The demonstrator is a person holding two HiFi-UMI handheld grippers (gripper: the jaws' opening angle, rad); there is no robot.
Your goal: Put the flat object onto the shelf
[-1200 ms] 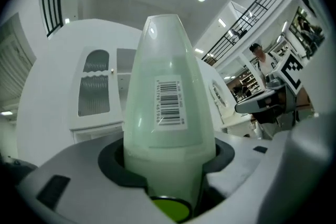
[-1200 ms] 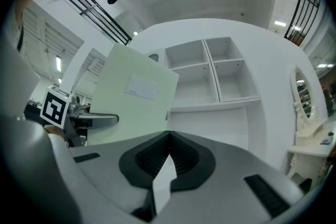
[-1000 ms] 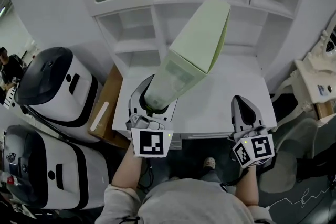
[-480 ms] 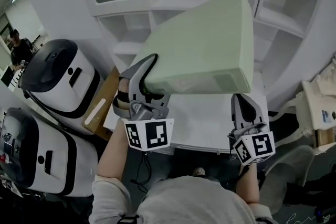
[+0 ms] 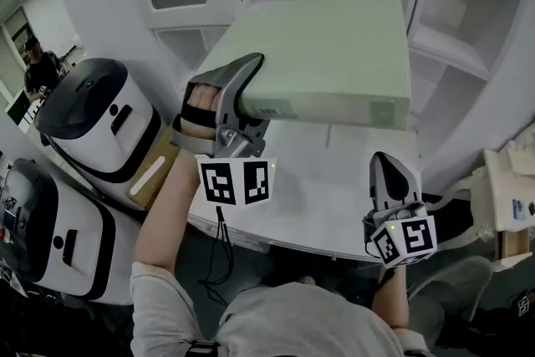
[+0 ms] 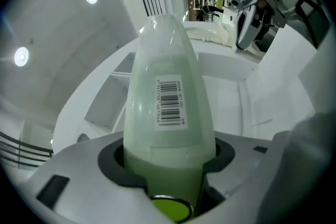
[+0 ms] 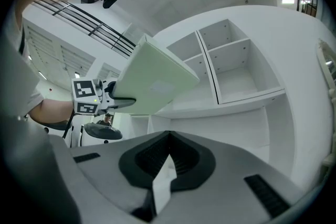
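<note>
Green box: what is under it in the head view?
Held up by the left claw, the green box hangs over the white table. It covers the table's back part and the lower openings of the shelf.

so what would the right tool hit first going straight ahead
The right tool would likely meet the shelf unit at its back panel first; depth is unclear. The green flat object is off that line.

flat object (image 5: 334, 46): smooth glossy plastic | shelf (image 5: 447, 42): matt | left hand-held gripper (image 5: 245, 86): matt plastic
</note>
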